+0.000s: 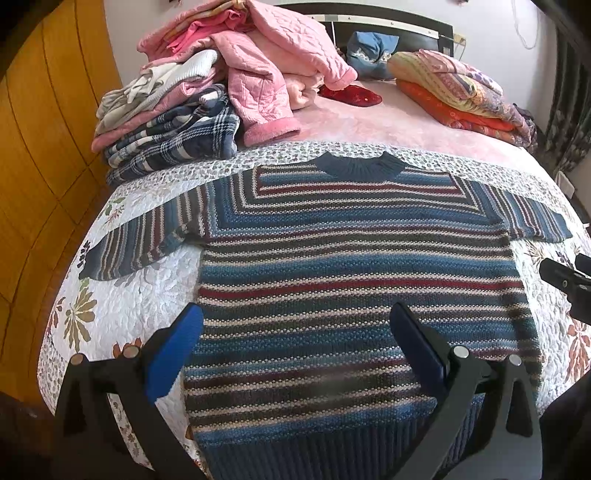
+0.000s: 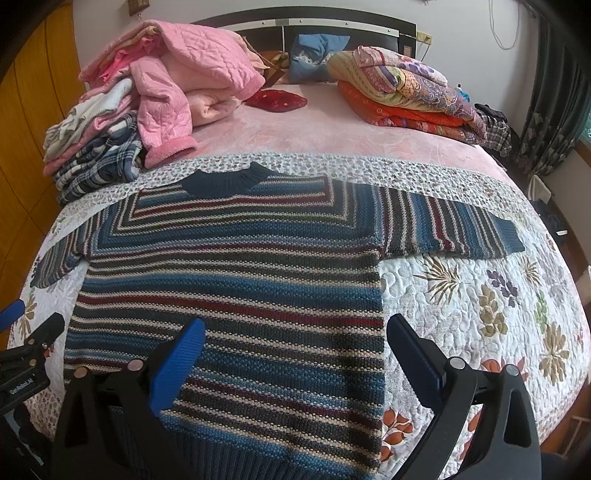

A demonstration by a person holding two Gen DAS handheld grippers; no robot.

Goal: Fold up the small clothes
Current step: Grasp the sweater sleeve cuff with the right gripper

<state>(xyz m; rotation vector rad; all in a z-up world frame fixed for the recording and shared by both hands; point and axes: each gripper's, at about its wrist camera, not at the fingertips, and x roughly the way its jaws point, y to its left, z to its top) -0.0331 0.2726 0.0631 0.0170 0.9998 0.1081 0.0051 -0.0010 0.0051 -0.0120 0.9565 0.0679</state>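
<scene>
The striped sweater [image 1: 354,280] lay flat and face-up on the flowered quilt [image 2: 480,295] at the near end of the bed, its dark collar [image 1: 360,167] pointing away toward the headboard [image 2: 332,23] and its ribbed hem nearest the cameras, so the body's long axis ran from foot to head of the bed. Both sleeves were spread out sideways, roughly across the bed, the left sleeve [image 1: 144,240] angling slightly back toward the hem and the right sleeve [image 2: 454,230] lying nearly straight out. The left gripper [image 1: 295,347] hovered above the lower left part of the body, its blue-padded fingers spread wide with nothing between them. The right gripper [image 2: 295,354] hung over the sweater's lower right edge, likewise spread and empty. Beyond the collar, a heap of pink and plaid clothes [image 1: 207,92] sat at the left, and folded quilts [image 2: 406,88] at the right.
</scene>
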